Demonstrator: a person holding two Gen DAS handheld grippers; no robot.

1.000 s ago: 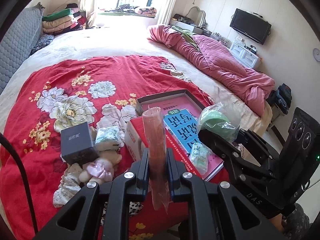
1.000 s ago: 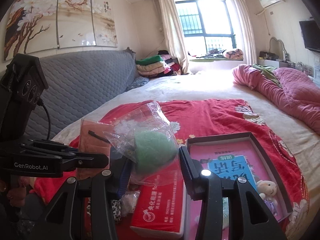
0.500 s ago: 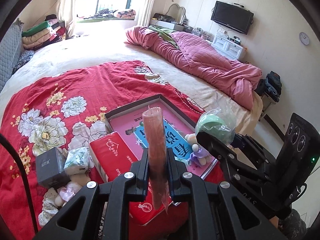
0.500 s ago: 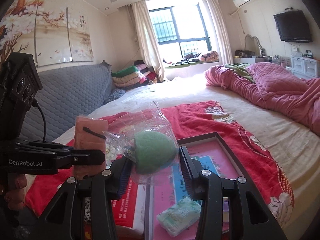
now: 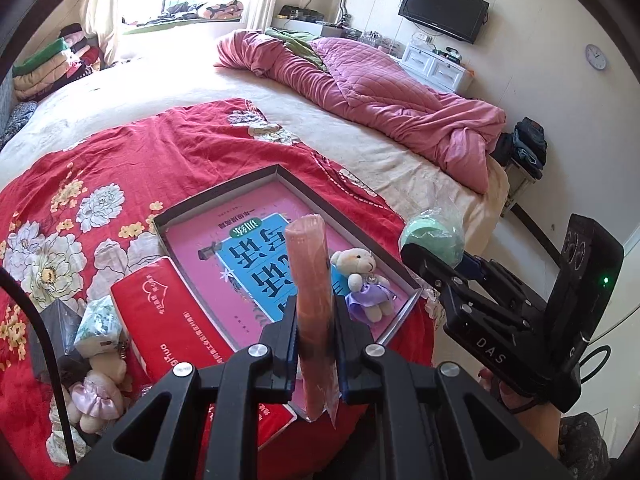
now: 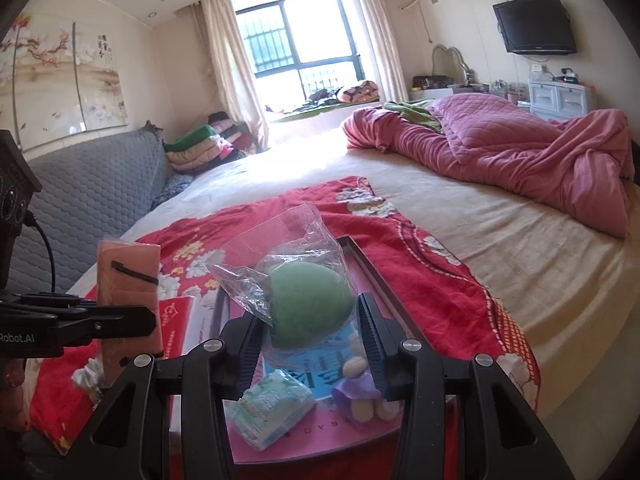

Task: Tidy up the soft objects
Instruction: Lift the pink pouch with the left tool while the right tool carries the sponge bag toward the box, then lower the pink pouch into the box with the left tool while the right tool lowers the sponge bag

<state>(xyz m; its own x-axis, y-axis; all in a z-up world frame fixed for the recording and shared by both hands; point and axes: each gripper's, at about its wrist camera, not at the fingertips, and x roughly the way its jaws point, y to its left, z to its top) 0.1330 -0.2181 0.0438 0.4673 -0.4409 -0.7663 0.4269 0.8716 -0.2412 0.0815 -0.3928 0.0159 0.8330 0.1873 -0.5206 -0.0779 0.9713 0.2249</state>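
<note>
Both tools have swung over the tray [image 5: 362, 210]: left tool [image 5: 314, 330] clamps pink pad [image 5: 310, 280], right tool [image 6: 312, 334] grips bagged sponge [image 6: 310, 304]; release looks next.

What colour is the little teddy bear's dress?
Purple: the teddy bear shows best in the left wrist view.

Open pink tray [image 5: 224, 196] on the red floral blanket [image 5: 168, 148]: its far half is bare, while a small teddy [image 5: 364, 284] lies near its right rim and a tissue packet [image 6: 272, 404] at the near end. A red tissue pack [image 5: 172, 320] crowds the tray's left rim. Beyond the blanket, the cream bed [image 5: 168, 84] lies clear up to the pink quilt [image 5: 400, 112].
</note>
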